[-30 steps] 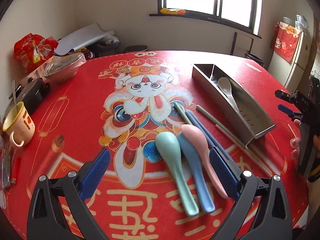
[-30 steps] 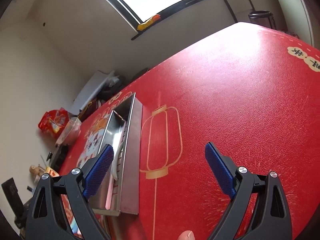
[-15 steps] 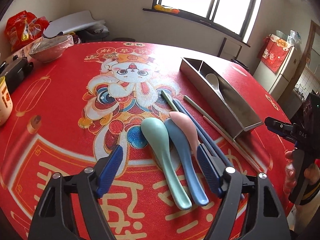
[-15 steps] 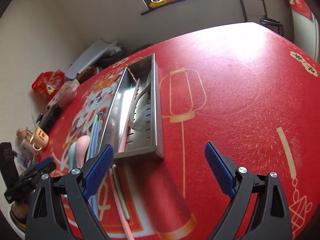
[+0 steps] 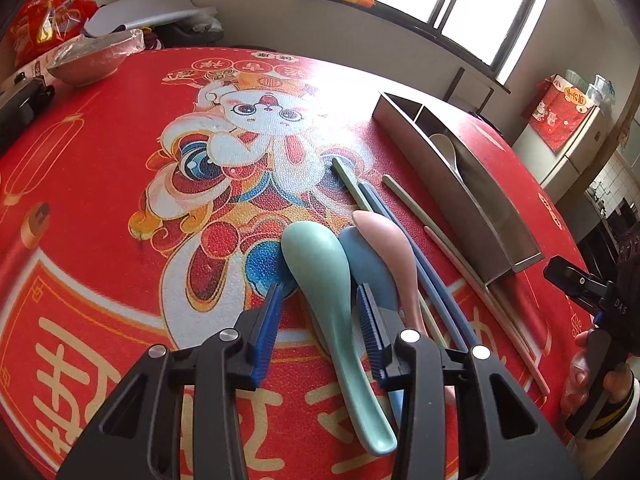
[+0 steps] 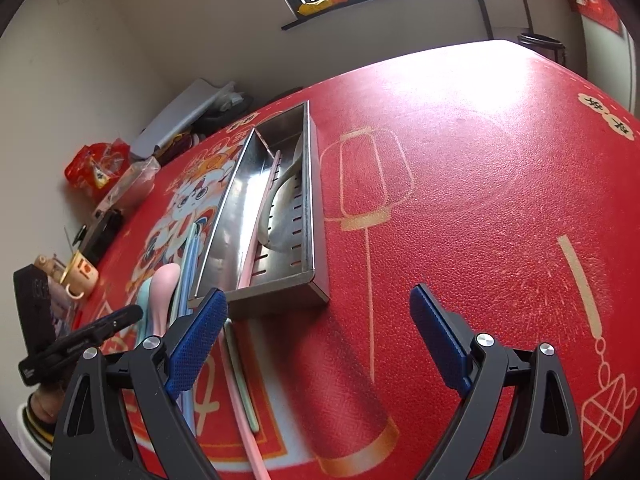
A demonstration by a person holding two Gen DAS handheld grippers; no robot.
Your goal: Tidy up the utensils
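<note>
Green, blue and pink spoons lie side by side on the red tablecloth, with blue chopsticks and pale chopsticks to their right. My left gripper straddles the green spoon's handle. Its jaws are closing, the right pad almost at the handle and a gap left at the other pad. A steel tray holds a white spoon. My right gripper hangs open over the cloth at the near end of the tray, nothing between its fingers. A pink chopstick lies inside beside the white spoon.
A plastic-covered bowl, a red snack bag and a black device stand at the table's far left. A mug sits near the left edge. A pink and a green chopstick lie in front of the tray.
My left gripper came down over the spoons and its jaws narrowed around the green spoon's handle. My right gripper swung towards the tray a second ago, then held still.
</note>
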